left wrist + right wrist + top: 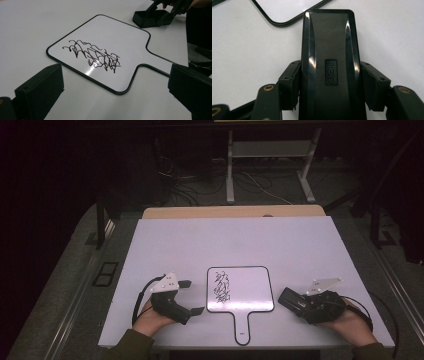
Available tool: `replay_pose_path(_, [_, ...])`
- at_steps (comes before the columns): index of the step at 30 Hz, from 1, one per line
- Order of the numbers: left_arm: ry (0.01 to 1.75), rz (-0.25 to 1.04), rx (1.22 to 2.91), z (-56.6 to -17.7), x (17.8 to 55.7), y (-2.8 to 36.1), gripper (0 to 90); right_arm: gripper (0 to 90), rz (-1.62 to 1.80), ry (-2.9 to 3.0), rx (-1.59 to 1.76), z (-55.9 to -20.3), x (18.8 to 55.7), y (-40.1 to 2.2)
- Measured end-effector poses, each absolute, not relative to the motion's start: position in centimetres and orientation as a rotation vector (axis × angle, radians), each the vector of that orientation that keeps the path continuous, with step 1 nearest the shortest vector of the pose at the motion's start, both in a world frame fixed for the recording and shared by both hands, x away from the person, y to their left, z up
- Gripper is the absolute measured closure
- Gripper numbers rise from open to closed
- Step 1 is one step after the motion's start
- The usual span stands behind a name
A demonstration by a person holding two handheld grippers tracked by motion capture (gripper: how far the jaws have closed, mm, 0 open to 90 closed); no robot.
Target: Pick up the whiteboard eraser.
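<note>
The whiteboard (pixel 240 292) is lying at the centre of the surface (pixel 280 240), handle pointing to six o'clock. The left claw (pixel 192 296) is resting at its nine o'clock, the eraser (pixel 291 299) at three o'clock.

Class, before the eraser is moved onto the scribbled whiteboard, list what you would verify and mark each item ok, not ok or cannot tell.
1. Right gripper shut on the eraser, pads against both its sides: ok.
2. Eraser sits straight between the jaws: ok.
3. Scribble on the whiteboard still to be wiped: ok.
4. Left gripper open, beside the board, not touching it: ok.
5. Board held steady against sliding: not ok.
6. Felt side of the eraser faces down: cannot tell.
</note>
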State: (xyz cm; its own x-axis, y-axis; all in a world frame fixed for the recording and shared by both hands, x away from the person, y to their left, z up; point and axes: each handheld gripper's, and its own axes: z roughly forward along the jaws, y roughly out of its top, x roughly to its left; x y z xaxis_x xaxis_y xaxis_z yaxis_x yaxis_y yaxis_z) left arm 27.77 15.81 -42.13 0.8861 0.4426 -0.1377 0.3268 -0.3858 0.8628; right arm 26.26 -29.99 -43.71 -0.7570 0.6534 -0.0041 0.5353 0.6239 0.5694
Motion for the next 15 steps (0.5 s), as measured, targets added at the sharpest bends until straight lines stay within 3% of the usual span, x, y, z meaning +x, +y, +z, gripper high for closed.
replay_pose_path(15, [0.564, 0.136, 1.996, -42.12, 27.71, 15.79, 0.0, 38.0, 0.793, 2.656, 0.933, -43.68, 26.36, -29.84])
